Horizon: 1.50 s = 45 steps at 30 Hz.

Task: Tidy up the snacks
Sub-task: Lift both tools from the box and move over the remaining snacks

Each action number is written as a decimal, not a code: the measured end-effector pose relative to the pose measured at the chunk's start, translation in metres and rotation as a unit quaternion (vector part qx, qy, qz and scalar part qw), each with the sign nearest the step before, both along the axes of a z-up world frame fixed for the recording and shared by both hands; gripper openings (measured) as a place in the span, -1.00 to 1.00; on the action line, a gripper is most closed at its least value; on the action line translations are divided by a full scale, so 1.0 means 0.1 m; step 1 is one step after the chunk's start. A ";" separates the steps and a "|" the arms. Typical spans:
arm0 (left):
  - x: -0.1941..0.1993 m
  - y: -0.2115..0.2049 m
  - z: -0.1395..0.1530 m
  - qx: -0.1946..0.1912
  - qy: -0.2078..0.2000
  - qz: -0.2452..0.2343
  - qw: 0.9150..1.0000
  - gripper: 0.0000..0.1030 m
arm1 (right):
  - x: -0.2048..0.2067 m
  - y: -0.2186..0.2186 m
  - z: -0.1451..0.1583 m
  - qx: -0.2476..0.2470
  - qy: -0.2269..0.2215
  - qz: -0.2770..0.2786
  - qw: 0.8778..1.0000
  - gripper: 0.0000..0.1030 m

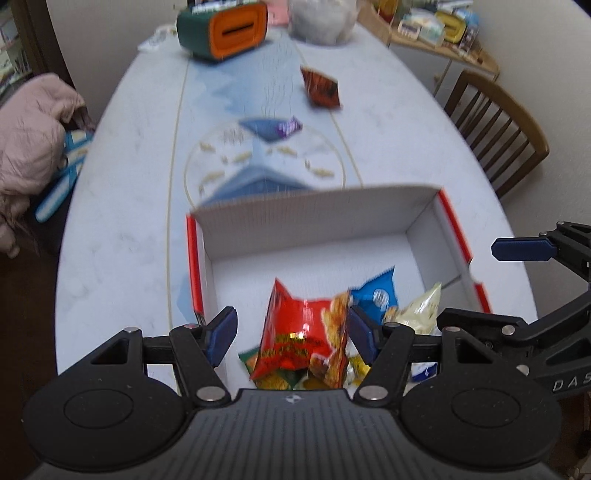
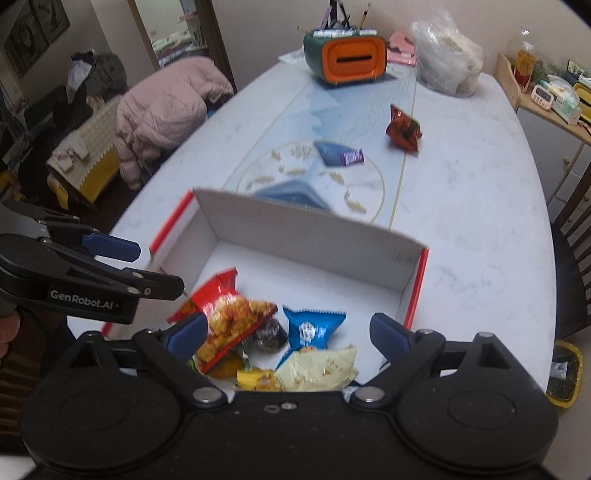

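A white cardboard box with red edges (image 1: 314, 218) (image 2: 306, 229) stands on the table near me. Inside lie a red snack bag (image 1: 303, 332) (image 2: 225, 314), a blue packet (image 1: 376, 295) (image 2: 314, 328), a pale cream bag (image 1: 421, 310) (image 2: 321, 369) and other small packets. My left gripper (image 1: 291, 332) is open over the box, the red bag between its fingers and apparently loose. My right gripper (image 2: 288, 332) is open above the box's near end. On the table beyond lie a blue-purple packet (image 1: 275, 129) (image 2: 338, 153) and a dark red-orange packet (image 1: 321, 88) (image 2: 404, 129).
A green-and-orange holder (image 1: 225, 29) (image 2: 347, 59) and a clear plastic bag (image 2: 447, 62) stand at the table's far end. A wooden chair (image 1: 498, 129) is on the right. A pink jacket (image 2: 166, 107) lies on a seat to the left.
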<state>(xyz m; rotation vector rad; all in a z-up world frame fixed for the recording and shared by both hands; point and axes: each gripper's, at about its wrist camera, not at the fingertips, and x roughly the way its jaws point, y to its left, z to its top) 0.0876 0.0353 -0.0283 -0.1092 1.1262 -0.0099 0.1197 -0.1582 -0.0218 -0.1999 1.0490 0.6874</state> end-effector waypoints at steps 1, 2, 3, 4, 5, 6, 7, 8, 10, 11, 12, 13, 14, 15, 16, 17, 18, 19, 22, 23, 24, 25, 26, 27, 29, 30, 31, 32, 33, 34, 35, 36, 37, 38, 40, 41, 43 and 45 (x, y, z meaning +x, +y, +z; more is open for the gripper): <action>0.00 0.00 0.06 0.000 -0.007 0.000 1.000 0.26 | 0.01 -0.01 0.05 0.005 -0.005 -0.001 1.000 0.86; 0.01 0.01 0.11 0.001 -0.014 0.000 1.000 0.26 | 0.03 -0.01 0.11 0.009 -0.010 -0.002 1.000 0.87; 0.02 0.01 0.16 0.003 -0.021 0.000 1.000 0.26 | 0.05 -0.02 0.16 0.015 -0.016 -0.003 1.000 0.88; 0.03 0.01 0.21 0.005 -0.027 -0.001 1.000 0.30 | 0.08 -0.02 0.21 0.020 -0.020 -0.003 1.000 0.89; 0.04 0.02 0.26 0.008 -0.033 -0.001 0.999 0.35 | 0.10 -0.02 0.26 0.025 -0.025 -0.002 0.999 0.90; 0.06 0.02 0.31 0.012 -0.040 0.000 0.999 0.36 | 0.12 -0.02 0.31 0.030 -0.030 0.000 0.999 0.93; 0.07 0.03 0.35 0.017 -0.045 0.001 0.999 0.36 | 0.14 -0.02 0.36 0.033 -0.036 0.001 0.999 0.94; 0.10 0.03 0.39 0.021 -0.050 0.001 0.999 0.36 | 0.17 -0.01 0.40 0.036 -0.041 0.003 0.999 0.96; 0.16 0.05 0.47 0.025 -0.056 0.005 0.998 0.36 | 0.24 0.00 0.48 0.041 -0.049 0.006 0.998 0.96; 0.20 0.06 0.50 0.026 -0.058 0.006 0.998 0.36 | 0.29 0.00 0.51 0.043 -0.053 0.006 0.998 0.96; 0.24 0.07 0.54 0.028 -0.060 0.006 0.998 0.36 | 0.33 0.00 0.55 0.045 -0.057 0.006 0.997 0.96; 0.28 0.08 0.58 0.031 -0.063 0.007 0.998 0.36 | 0.38 0.00 0.58 0.047 -0.060 0.005 0.997 0.96; 0.33 0.09 0.61 0.035 -0.066 0.008 0.997 0.36 | 0.43 0.00 0.60 0.049 -0.063 0.004 0.997 0.96; 0.37 0.10 0.65 0.039 -0.069 0.009 0.997 0.36 | 0.48 0.00 0.64 0.050 -0.067 0.004 0.996 0.96; 0.42 0.10 0.69 0.042 -0.073 0.010 0.996 0.36 | 0.53 0.00 0.67 0.052 -0.071 0.004 0.996 0.96; 0.47 0.11 0.73 0.045 -0.076 0.010 0.996 0.36 | 0.60 0.00 0.71 0.054 -0.074 0.004 0.996 0.96; 0.52 0.11 0.76 0.048 -0.079 0.010 0.996 0.36 | 0.66 0.01 0.75 0.056 -0.078 0.004 0.995 0.96; 0.57 0.11 0.80 0.050 -0.083 0.010 0.995 0.36 | 0.72 0.01 0.79 0.058 -0.081 0.004 0.995 0.96; 0.73 0.12 0.92 0.054 -0.096 0.008 0.994 0.41 | 0.90 0.01 0.89 0.063 -0.087 0.003 0.994 0.97; 0.78 0.13 0.96 0.052 -0.100 0.008 0.994 0.47 | 0.97 0.02 0.92 0.065 -0.087 0.003 0.994 0.99; 0.84 0.14 0.99 0.049 -0.103 0.010 0.993 0.48 | 1.04 0.03 0.94 0.066 -0.087 0.002 0.994 0.99; 0.89 0.15 1.02 0.046 -0.106 0.011 0.993 0.48 | 1.10 0.03 0.96 0.065 -0.087 0.002 0.994 0.99; 0.95 0.16 1.04 0.045 -0.109 0.011 0.993 0.48 | 1.17 0.04 0.97 0.064 -0.089 0.003 0.994 0.99; 1.01 0.15 1.06 0.046 -0.110 0.011 0.993 0.48 | 1.24 0.05 0.98 0.062 -0.091 0.002 0.994 0.99; 1.13 0.14 1.07 0.052 -0.111 0.010 0.992 0.49 | 1.37 0.06 0.97 0.057 -0.094 0.000 0.994 0.99; 1.18 0.13 1.06 0.054 -0.110 0.009 0.992 0.49 | 1.44 0.07 0.96 0.054 -0.093 -0.002 0.994 0.99; 1.24 0.13 1.06 0.056 -0.108 0.008 0.992 0.49 | 1.50 0.07 0.95 0.052 -0.092 -0.004 0.994 0.99; 1.31 0.12 1.05 0.057 -0.106 0.007 0.993 0.49 | 1.58 0.08 0.94 0.050 -0.092 -0.007 0.995 0.99; 1.38 0.12 1.04 0.058 -0.104 0.007 0.993 0.49 | 1.65 0.09 0.93 0.048 -0.091 -0.009 0.995 0.99; 1.44 0.12 1.03 0.059 -0.102 0.008 0.993 0.49 | 1.71 0.09 0.92 0.047 -0.091 -0.011 0.995 0.99; 1.52 0.12 1.02 0.059 -0.100 0.009 0.993 0.49 | 1.78 0.10 0.91 0.046 -0.090 -0.013 0.995 0.99; 1.59 0.13 1.01 0.058 -0.098 0.009 0.993 0.49 | 1.86 0.11 0.89 0.044 -0.090 -0.016 0.995 0.99; 1.66 0.14 0.99 0.057 -0.096 0.009 0.994 0.49 | 1.94 0.11 0.88 0.043 -0.090 -0.018 0.995 0.99; 1.73 0.15 0.97 0.056 -0.093 0.009 0.994 0.49 | 2.01 0.12 0.86 0.042 -0.088 -0.021 0.995 0.99; 1.87 0.15 0.89 0.055 -0.086 0.009 0.995 0.49 | 2.17 0.12 0.79 0.039 -0.083 -0.029 0.995 0.99; 1.94 0.15 0.84 0.052 -0.081 0.008 0.995 0.49 | 2.25 0.12 0.74 0.037 -0.079 -0.034 0.996 0.99; 2.09 0.15 0.71 0.049 -0.070 0.003 0.996 0.49 | 2.40 0.14 0.62 0.031 -0.071 -0.041 0.996 0.99; 2.22 0.13 0.58 0.048 -0.059 -0.004 0.997 0.49 | 2.55 0.15 0.48 0.025 -0.062 -0.047 0.997 0.99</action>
